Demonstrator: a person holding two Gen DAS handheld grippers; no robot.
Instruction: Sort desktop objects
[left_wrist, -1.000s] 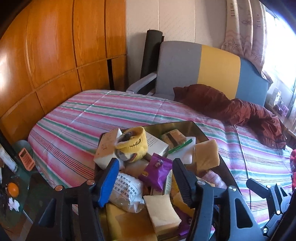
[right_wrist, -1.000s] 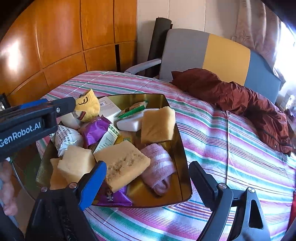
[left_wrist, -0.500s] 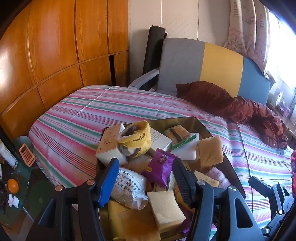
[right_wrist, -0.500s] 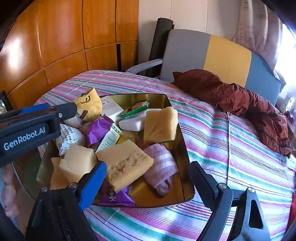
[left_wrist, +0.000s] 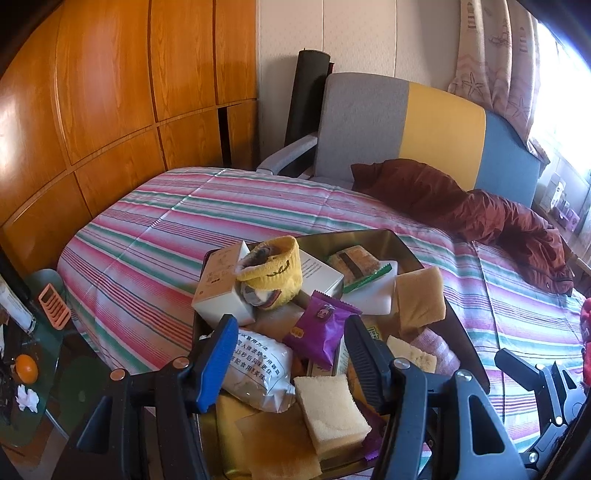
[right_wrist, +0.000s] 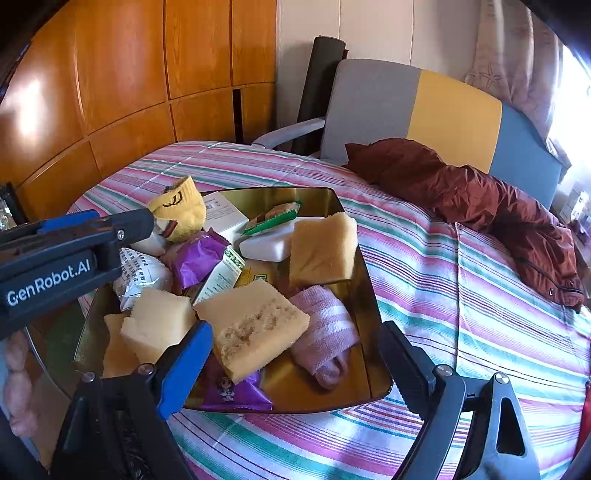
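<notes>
Only your right view shows the pink towel (right_wrist: 325, 328) by the tray (right_wrist: 373, 295) rim; striped cloth (right_wrist: 461, 295) lies right of tray. Left gripper (left_wrist: 291, 347) and right gripper (right_wrist: 295, 354) both spread, holding nothing.

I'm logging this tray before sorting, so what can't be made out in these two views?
- Tray near-left corner: right wrist view, hidden by the left claw body.
- Lower purple snack packet: right wrist view, mostly under the big sponge.
- White bag print: left wrist view, too small to read.
- Tray's near edge: left wrist view, hidden by that open claw's fingers.
</notes>
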